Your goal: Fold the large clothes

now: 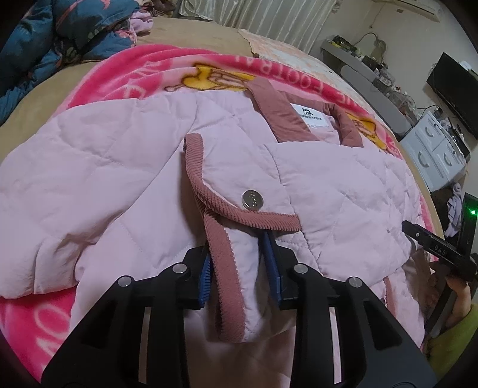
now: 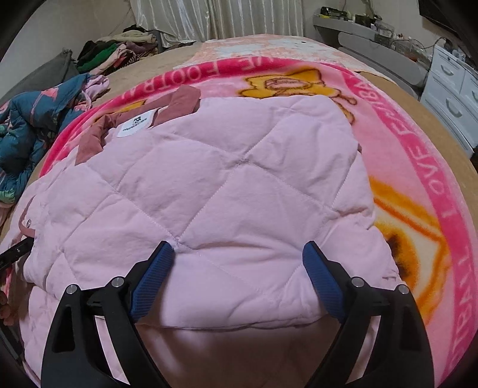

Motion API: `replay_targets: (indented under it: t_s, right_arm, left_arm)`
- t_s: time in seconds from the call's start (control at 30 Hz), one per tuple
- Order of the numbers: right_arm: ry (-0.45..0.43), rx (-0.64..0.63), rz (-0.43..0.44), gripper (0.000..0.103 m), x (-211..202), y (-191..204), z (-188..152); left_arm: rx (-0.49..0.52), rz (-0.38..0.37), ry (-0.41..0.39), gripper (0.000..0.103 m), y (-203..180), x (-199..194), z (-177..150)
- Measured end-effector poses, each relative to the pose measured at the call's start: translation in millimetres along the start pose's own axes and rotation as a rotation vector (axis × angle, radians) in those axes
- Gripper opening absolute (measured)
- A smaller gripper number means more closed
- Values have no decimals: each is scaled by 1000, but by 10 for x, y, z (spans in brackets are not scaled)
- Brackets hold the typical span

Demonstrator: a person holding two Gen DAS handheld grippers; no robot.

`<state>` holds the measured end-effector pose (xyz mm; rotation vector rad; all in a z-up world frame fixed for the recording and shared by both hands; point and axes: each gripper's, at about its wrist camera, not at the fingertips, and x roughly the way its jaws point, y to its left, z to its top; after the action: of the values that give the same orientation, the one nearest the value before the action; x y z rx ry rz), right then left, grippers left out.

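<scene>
A pale pink quilted jacket (image 1: 125, 167) with a dusty-rose corduroy collar (image 1: 277, 113) lies spread on a pink blanket on the bed. My left gripper (image 1: 239, 268) is shut on the jacket's sleeve cuff (image 1: 233, 286), which has corduroy trim and a metal snap button (image 1: 252, 199). In the right wrist view the jacket (image 2: 215, 185) lies folded over, its white label (image 2: 136, 123) at upper left. My right gripper (image 2: 239, 262) is open, its blue pads (image 2: 324, 277) resting on either side of a quilted fold. The right gripper's body also shows in the left wrist view (image 1: 433, 244).
The pink cartoon blanket (image 2: 418, 167) covers a tan bed (image 1: 185, 32). A dark blue floral garment (image 1: 44, 50) is heaped at the far left, with more clothes piled behind (image 2: 119, 50). White drawers (image 1: 433, 149) and a cluttered grey shelf (image 2: 358, 27) stand to the right.
</scene>
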<state>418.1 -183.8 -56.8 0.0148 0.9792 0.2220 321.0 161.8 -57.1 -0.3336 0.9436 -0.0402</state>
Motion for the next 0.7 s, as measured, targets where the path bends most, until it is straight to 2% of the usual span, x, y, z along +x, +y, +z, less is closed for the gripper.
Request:
replay_targets:
  t_s: [0.07, 0.1, 0.23, 0.3, 0.37, 0.43, 0.7]
  right_arm:
    - [-2, -15, -4, 99, -39, 42, -33]
    - [-4, -23, -11, 99, -53, 55, -47]
    - [-8, -27, -24, 99, -109, 81, -103]
    - [-10, -19, -22, 99, -152, 86, -108]
    - [-15, -13, -8, 99, -214, 96, -119]
    - [-18, -5, -2, 99, -270, 109, -129]
    - [-38, 10, 6, 99, -472, 163, -131]
  left_arm:
    - [3, 10, 8, 29, -23, -17, -3]
    - [1, 8, 12, 32, -24, -32, 1]
    - [27, 8, 2, 55, -59, -177, 10]
    - [36, 11, -4, 60, -70, -243, 11]
    - [22, -2, -13, 80, -75, -305, 31]
    - [14, 3, -30, 92, -92, -364, 60]
    - [4, 94, -76, 94, -92, -571, 101]
